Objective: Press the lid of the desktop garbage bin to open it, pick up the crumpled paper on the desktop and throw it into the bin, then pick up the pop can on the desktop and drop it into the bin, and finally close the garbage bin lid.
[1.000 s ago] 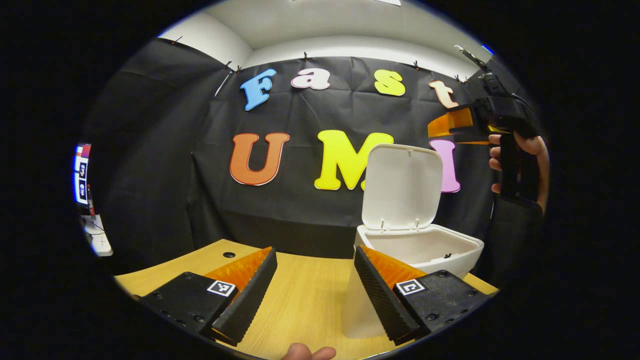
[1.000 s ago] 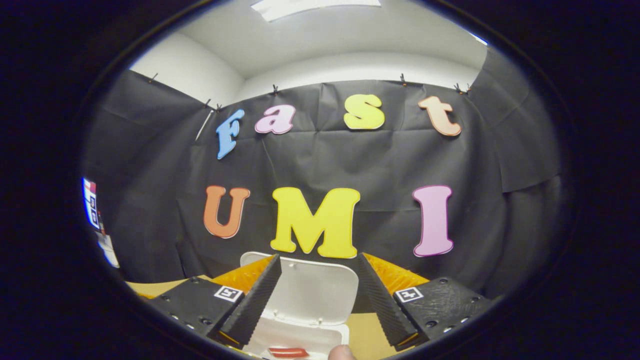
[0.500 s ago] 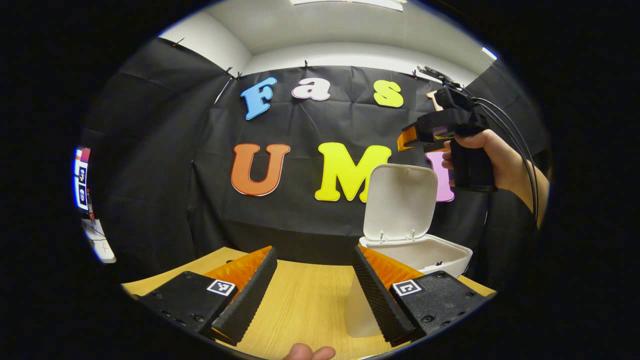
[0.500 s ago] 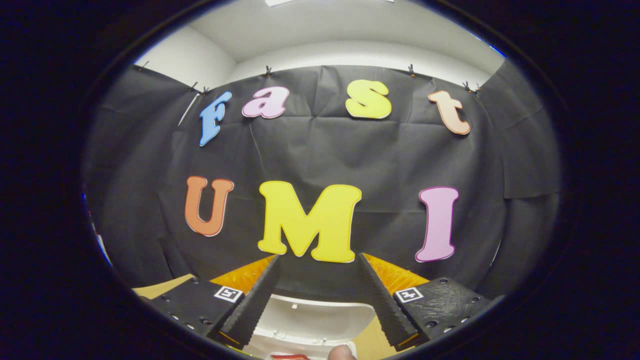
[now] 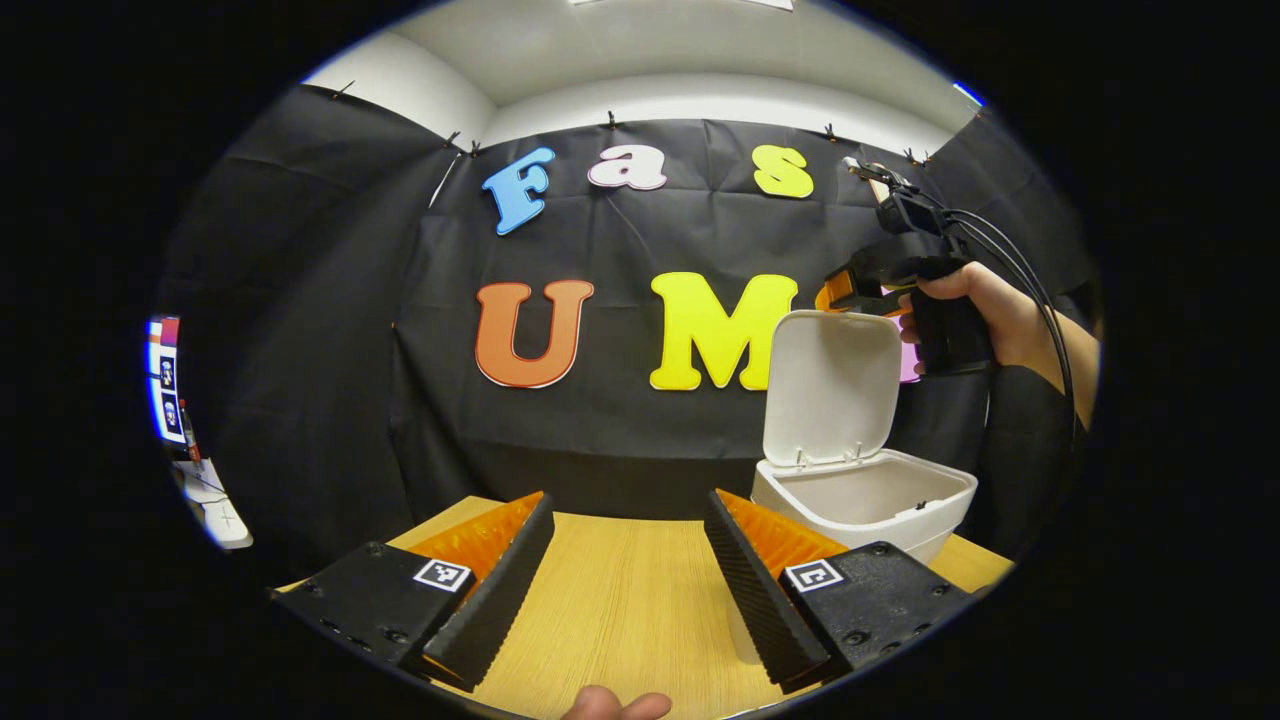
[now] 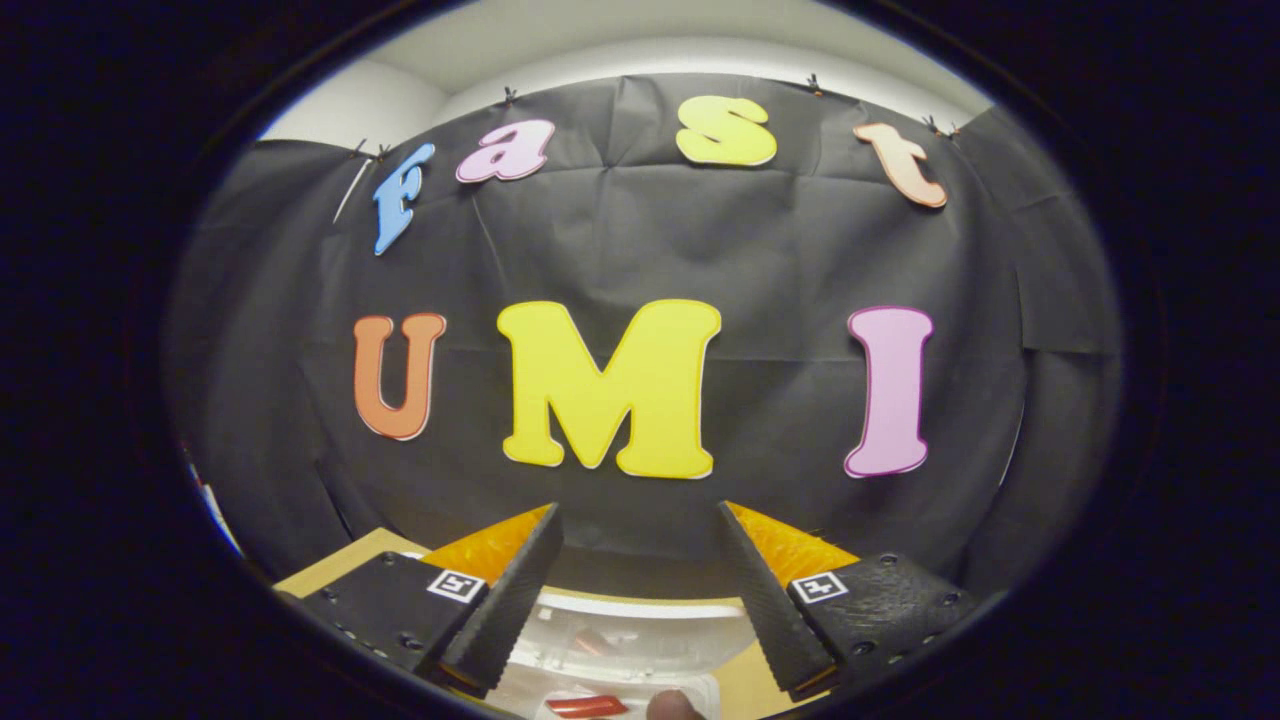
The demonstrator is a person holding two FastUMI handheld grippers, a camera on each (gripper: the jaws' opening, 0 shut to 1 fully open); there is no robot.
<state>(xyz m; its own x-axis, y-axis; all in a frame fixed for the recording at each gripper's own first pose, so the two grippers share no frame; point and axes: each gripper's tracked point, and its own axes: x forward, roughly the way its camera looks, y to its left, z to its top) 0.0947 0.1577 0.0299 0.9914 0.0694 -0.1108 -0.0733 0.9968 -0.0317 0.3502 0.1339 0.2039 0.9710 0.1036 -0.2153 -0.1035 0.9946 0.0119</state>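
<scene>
Left gripper view: white plastic desktop bin (image 5: 868,500) on the light wooden tabletop (image 5: 620,610), right of centre, its white hinged lid (image 5: 832,390) standing upright, with the right gripper (image 5: 850,292), held in a hand (image 5: 985,315), at the lid's top edge; contact unclear. Right gripper view looks down over the lid's rim (image 6: 640,625) into the bin, where a red pop can (image 6: 588,706) partly shows; crumpled paper hard to make out. Left gripper (image 5: 628,560) and right gripper both have jaws spread wide, holding nothing.
</scene>
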